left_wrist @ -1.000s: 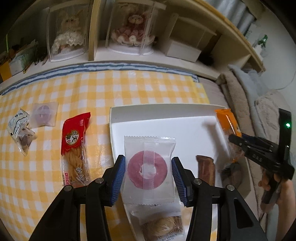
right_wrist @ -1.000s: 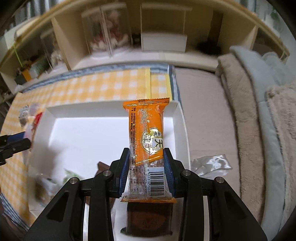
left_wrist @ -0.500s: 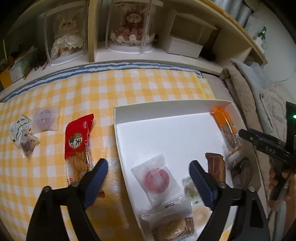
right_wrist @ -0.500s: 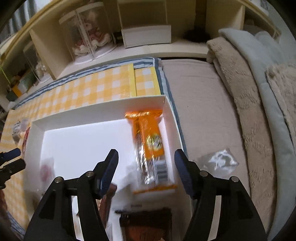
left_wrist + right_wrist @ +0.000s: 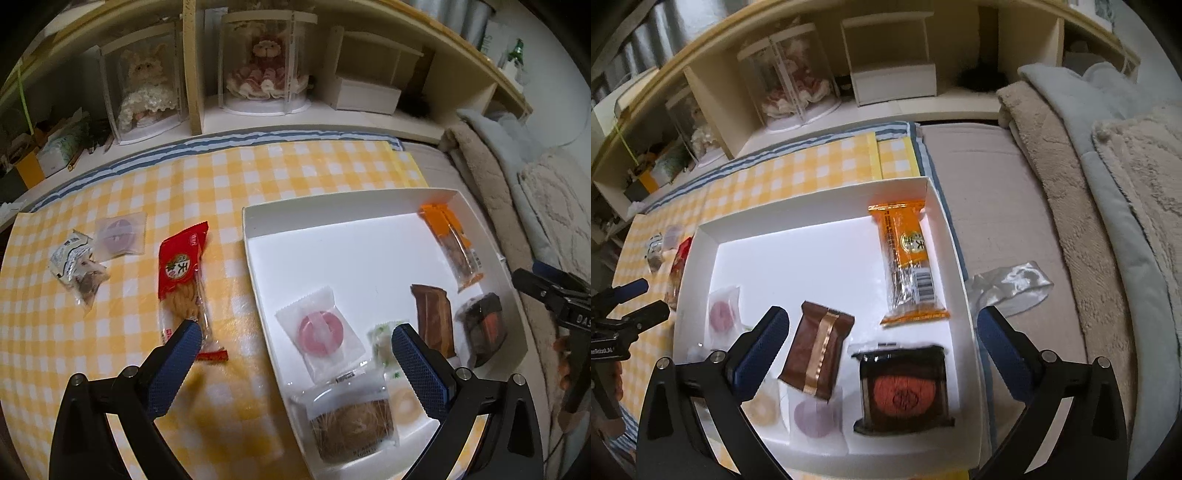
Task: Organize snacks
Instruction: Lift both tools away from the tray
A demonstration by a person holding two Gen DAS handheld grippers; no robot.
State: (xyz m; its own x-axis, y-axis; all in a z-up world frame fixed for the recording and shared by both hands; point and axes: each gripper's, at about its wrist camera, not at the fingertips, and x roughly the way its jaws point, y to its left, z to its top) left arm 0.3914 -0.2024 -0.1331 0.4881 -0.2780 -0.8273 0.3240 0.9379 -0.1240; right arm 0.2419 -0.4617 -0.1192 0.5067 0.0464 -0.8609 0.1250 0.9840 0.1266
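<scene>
Looking largest first, we see the white tray [image 5: 701, 236] filling mid-frame, the orange snack pack [image 5: 908, 258] lying at its upper right, and our left gripper [image 5: 295, 350] and right gripper [image 5: 882, 328] spread wide, empty.

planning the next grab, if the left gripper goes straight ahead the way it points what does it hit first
Probably the near-left wall of the white tray, beside the pink round snack. The open left gripper straddles that wall, though depth is unclear.

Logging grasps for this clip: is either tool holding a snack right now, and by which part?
Neither. The left tool and right tool are both open and empty above the white tray.
</scene>
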